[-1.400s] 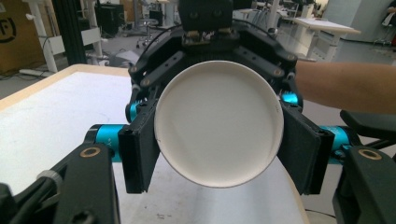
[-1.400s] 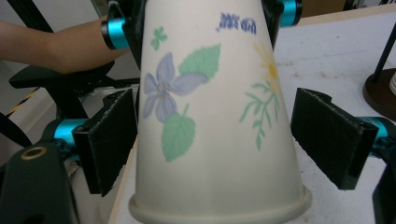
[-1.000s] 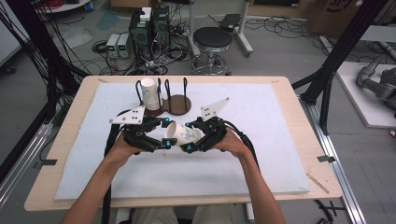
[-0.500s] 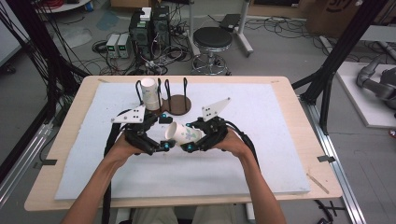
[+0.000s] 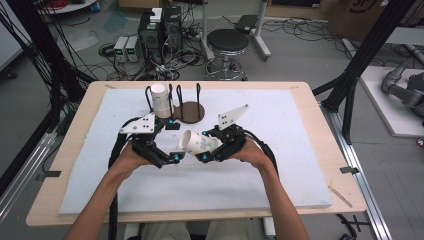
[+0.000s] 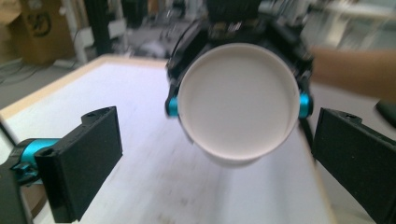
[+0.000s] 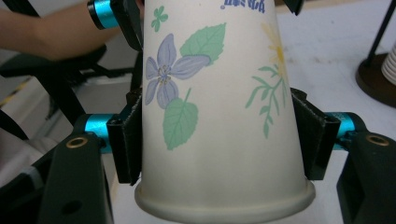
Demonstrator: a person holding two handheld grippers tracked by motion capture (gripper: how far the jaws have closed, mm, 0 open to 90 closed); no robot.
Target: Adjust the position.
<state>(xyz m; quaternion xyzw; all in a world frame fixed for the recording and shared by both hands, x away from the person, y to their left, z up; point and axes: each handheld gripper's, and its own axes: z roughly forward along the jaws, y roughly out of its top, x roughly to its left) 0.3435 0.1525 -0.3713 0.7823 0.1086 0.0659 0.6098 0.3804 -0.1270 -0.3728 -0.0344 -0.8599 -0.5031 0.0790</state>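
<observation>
A paper cup printed with flowers and leaves lies sideways above the white mat, with my right gripper shut on it. In the right gripper view the pads press both sides of the cup, its rolled rim nearest the camera. My left gripper faces it from the left, open. In the left gripper view the cup's round white end points at the camera, and the left gripper holds its jaws wide apart on either side, not touching it.
A wire cup rack on a brown round base stands behind the grippers, with a stack of white cups in its left slot. A white mat covers the wooden table. A stool and electronics sit on the floor beyond.
The cup has shifted slightly right and up in the right gripper. The left gripper now stands a little apart from it.
</observation>
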